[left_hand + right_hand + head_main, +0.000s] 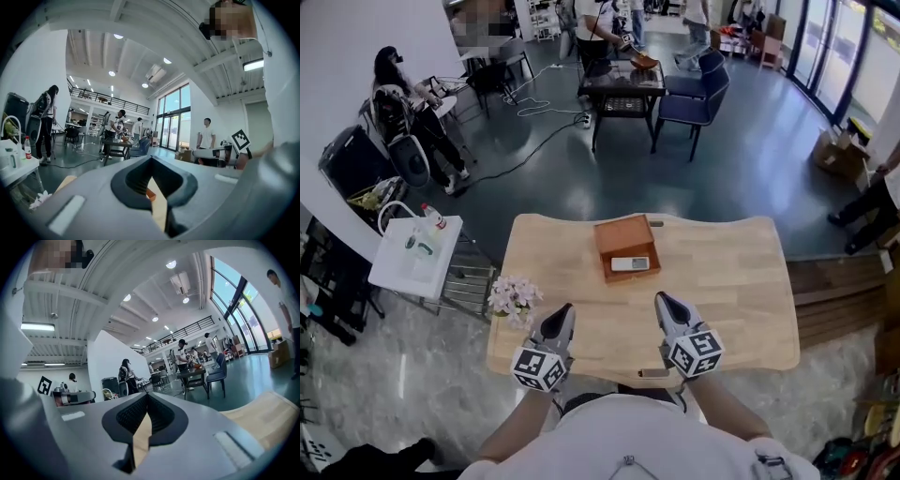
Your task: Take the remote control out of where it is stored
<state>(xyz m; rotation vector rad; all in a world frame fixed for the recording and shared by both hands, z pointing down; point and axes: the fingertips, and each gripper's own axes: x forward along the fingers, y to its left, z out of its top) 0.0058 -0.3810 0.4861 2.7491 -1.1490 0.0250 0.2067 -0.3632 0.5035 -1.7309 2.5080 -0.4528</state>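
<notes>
In the head view a white remote control (630, 264) lies in an open brown wooden box (623, 234) at the far middle of the light wooden table (741, 281). My left gripper (565, 310) and right gripper (662, 299) hover side by side over the table's near part, well short of the box. Neither touches it. Both point forward with jaws closed tip to tip and nothing between them. The left gripper view shows its shut jaws (151, 159) against the room. It is the same in the right gripper view, with the jaws (147, 395) together.
A small bunch of pale flowers (514, 296) stands at the table's left edge. To the left on the floor is a white side table (412, 255) with a bottle. Beyond the table are a dark coffee table (623, 89), blue chairs and several people.
</notes>
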